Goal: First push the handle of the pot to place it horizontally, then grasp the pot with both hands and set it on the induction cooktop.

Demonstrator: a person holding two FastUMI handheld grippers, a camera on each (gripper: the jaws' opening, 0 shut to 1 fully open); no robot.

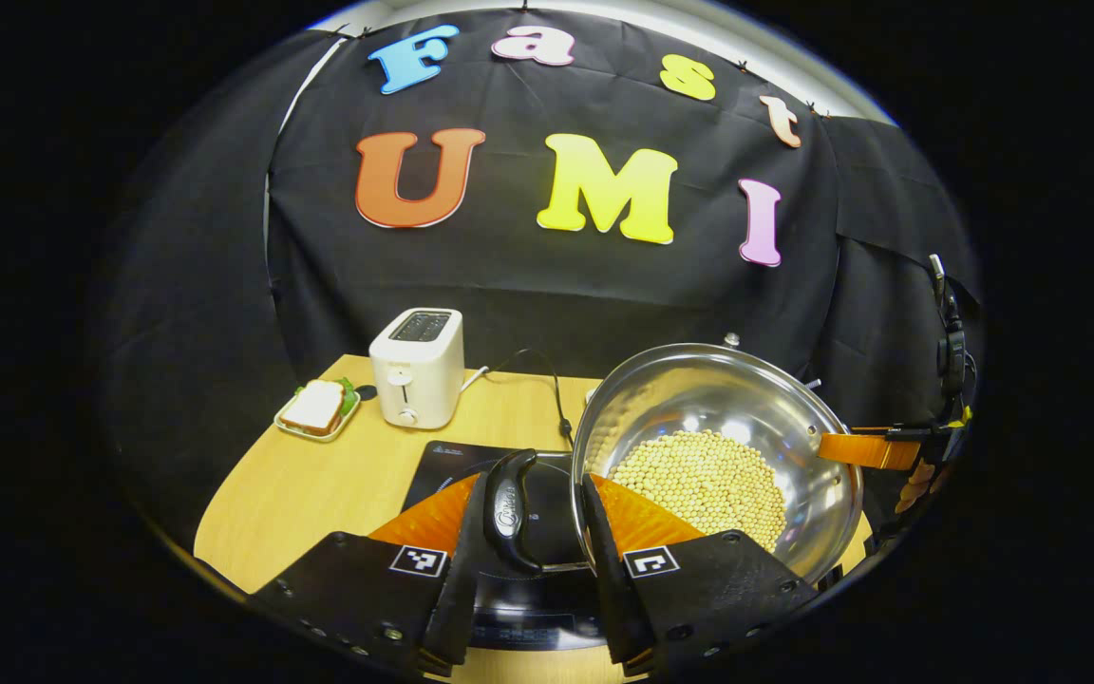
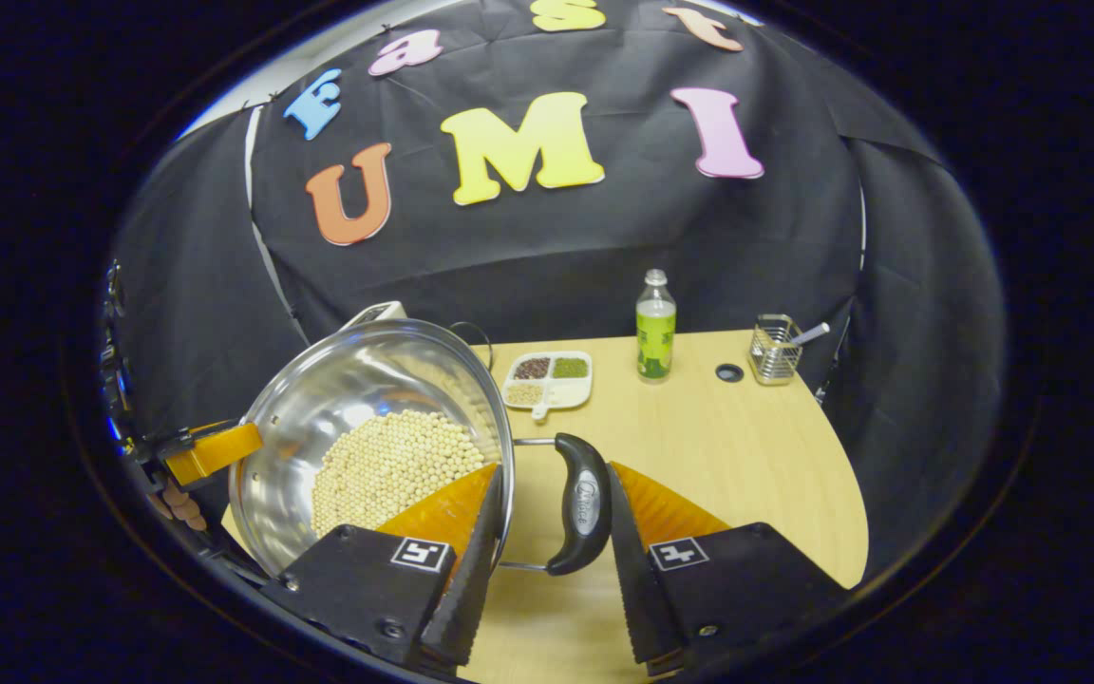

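While pot hangs over cooktop, L gripper & R gripper jaws bracket side handles; clamped? can't tell.

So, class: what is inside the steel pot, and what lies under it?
Inside the pot lies a heap of pale round beans against its near wall; they hide the floor beneath them. Under its left edge shows the black induction cooktop; what lies under the rest is covered.

We see a black cloth wall hung behind a light wood table w/ rounded edge; pale wall strip above cloth, bright overhead light glinting off surfaces.
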